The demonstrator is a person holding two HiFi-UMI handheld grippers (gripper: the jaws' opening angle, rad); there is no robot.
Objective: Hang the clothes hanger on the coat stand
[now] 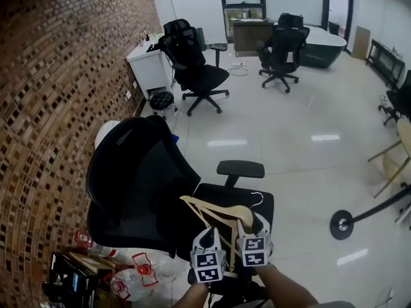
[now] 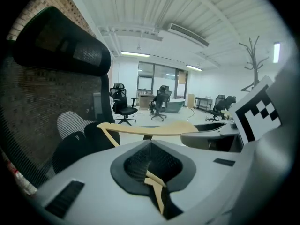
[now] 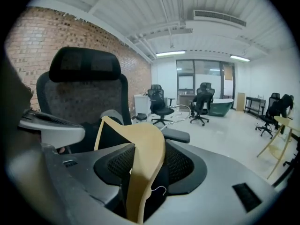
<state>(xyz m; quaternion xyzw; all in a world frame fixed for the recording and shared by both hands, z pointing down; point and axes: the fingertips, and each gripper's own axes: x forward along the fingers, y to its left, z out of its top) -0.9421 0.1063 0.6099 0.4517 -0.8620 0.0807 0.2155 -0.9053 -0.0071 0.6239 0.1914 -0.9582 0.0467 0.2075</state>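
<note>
**A:** so what's the clothes hanger [image 1: 217, 212] like?

**B:** pale smooth wood with curved shoulders, a thin lower bar and a bent wire hook. It's held over the seat of a black mesh office chair [image 1: 138, 178], next to a rough brick wall [image 1: 58, 95].

**A:** who's got it?

**B:** both. The left gripper [image 1: 207, 235] is clenched on the thin bar, and the right gripper [image 1: 254, 226] is clamped across the broad shoulder. The only markings are black-and-white squares on their cubes. The branching coat stand [image 2: 255, 55] is well apart, off to the right.

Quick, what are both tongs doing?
Left tongs: closed on the pale wooden clothes hanger, at its thin bar.
Right tongs: closed on that hanger's broad shoulder.
</note>
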